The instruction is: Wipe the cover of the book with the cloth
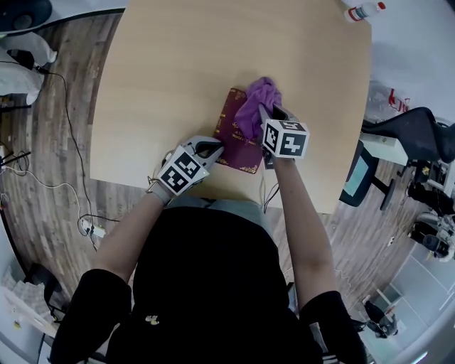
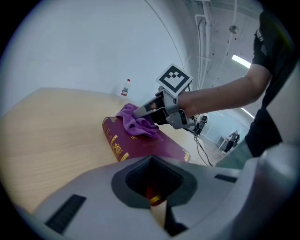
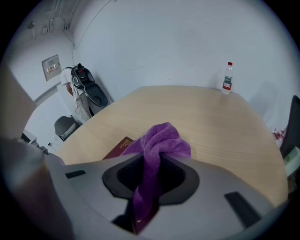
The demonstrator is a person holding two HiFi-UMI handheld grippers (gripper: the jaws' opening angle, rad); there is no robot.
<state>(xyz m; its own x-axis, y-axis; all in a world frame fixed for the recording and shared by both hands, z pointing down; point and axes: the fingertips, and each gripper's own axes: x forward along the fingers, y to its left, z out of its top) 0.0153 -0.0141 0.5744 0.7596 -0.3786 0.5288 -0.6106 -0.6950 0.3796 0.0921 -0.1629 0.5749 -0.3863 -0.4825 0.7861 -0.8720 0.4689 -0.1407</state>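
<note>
A maroon book (image 1: 233, 144) with gold trim lies flat near the table's front edge. On its far end rests a bunched purple cloth (image 1: 255, 105), with my right gripper (image 1: 273, 114) shut on it. In the right gripper view the cloth (image 3: 161, 140) runs down between the jaws, and a corner of the book (image 3: 119, 146) shows beside it. My left gripper (image 1: 212, 148) is at the book's near left corner. In the left gripper view a red and gold bit of the book sits pinched in the left gripper (image 2: 153, 199), with the book (image 2: 145, 145) and cloth (image 2: 136, 123) beyond.
The wooden table (image 1: 178, 64) is bare apart from a small bottle (image 1: 364, 11) at its far right corner. A dark office chair (image 1: 419, 135) stands right of the table. Cables (image 1: 43, 178) lie on the floor at the left.
</note>
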